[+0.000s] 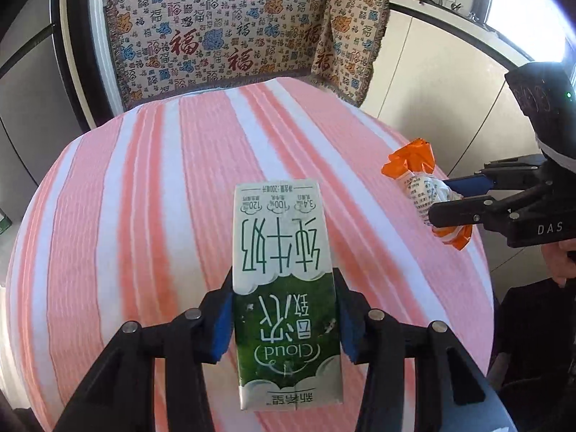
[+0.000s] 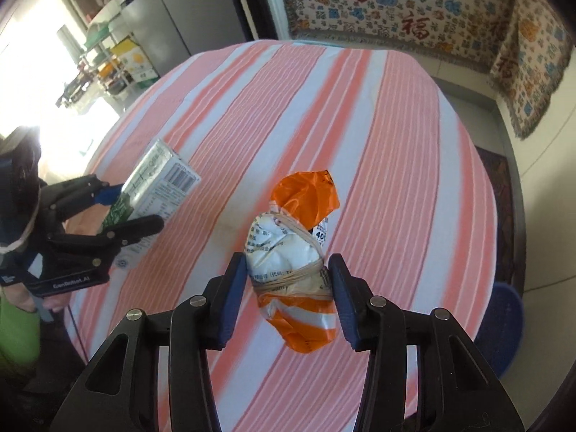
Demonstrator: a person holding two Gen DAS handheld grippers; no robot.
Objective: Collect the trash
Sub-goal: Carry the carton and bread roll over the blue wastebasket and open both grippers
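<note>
My left gripper [image 1: 286, 309] is shut on a green and white milk carton [image 1: 284, 280], held above the pink striped tablecloth [image 1: 144, 216]; carton [image 2: 154, 187] and left gripper [image 2: 129, 208] also show at the left of the right wrist view. My right gripper [image 2: 288, 288] is shut on an orange and white crumpled wrapper bundle [image 2: 295, 252] bound with rubber bands, its blue pads pressed on both sides. The bundle [image 1: 421, 183] and right gripper [image 1: 446, 198] show at the right of the left wrist view.
A patterned cloth covers a seat back [image 1: 223, 36] behind the table. White cabinets [image 1: 432, 72] stand to the right. A blue round object [image 2: 504, 327] sits on the floor right of the table. Shelves [image 2: 108, 64] and a grey fridge [image 2: 172, 10] stand at far left.
</note>
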